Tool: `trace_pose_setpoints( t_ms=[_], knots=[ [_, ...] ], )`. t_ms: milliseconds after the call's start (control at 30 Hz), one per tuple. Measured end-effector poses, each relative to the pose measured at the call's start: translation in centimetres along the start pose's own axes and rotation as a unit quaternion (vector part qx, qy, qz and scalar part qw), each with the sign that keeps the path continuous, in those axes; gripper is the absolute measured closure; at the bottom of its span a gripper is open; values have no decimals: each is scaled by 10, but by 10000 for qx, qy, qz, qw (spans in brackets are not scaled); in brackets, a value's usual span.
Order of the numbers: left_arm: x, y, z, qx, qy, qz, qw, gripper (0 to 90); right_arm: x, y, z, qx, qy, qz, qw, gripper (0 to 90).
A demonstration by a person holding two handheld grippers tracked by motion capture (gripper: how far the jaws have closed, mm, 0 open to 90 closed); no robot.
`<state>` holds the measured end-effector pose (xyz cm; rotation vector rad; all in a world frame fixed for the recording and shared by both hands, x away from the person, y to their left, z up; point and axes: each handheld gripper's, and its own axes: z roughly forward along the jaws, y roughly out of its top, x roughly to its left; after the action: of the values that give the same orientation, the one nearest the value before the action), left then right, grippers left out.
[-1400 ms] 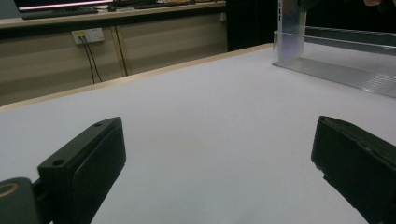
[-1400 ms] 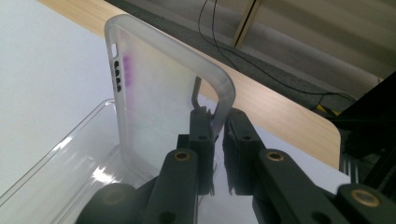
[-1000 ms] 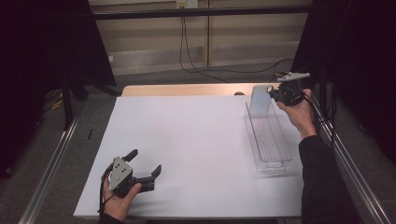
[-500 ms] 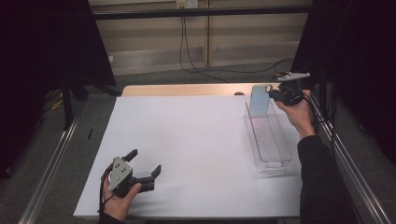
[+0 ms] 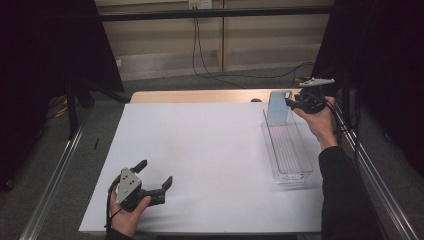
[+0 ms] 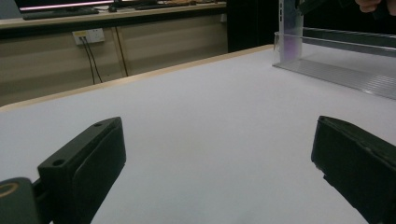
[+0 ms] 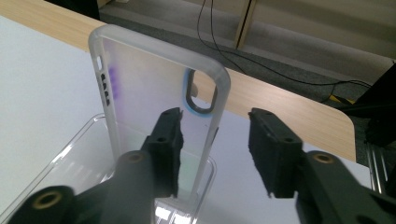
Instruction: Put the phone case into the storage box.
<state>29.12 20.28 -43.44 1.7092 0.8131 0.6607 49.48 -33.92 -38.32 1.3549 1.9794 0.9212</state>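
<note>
A translucent phone case (image 5: 278, 107) (image 7: 154, 93) stands upright at the far end of a clear plastic tray (image 5: 295, 180) (image 7: 70, 158) on the right of the white table. My right gripper (image 5: 291, 103) (image 7: 217, 123) is at the case's right edge. Its jaws have just been opening and now stand open around that edge, the right jaw clearly apart from it. My left gripper (image 5: 156, 172) (image 6: 217, 135) rests open near the table's front left corner, nothing between its jaws. From there the case (image 6: 289, 28) and tray (image 6: 345, 74) show far off.
A white sheet (image 5: 210, 150) covers the table, with a strip of bare wood (image 5: 200, 96) along its far edge. Metal rails (image 5: 55, 175) run down both sides. Cables (image 5: 210, 60) lie on the floor behind.
</note>
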Motion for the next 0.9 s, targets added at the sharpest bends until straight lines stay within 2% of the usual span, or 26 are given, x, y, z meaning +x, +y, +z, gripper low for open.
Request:
trace_pose_setpoints(
  t_ms=[333,500,667,900],
  knots=[
    [0,0,2,-4,-5,-25,10000,31,-3,-2,-3,-42,46,165,9998,259],
    [-2,0,6,29,-54,20,10000,31,-1,-1,-5,-114,105,69,9999,146],
    [-1,0,9,30,-46,-23,10000,31,1,-2,-4,-177,162,140,9996,106],
    [0,1,13,28,-86,50,9999,31,3,-5,-5,-252,139,324,9991,85]
  ],
)
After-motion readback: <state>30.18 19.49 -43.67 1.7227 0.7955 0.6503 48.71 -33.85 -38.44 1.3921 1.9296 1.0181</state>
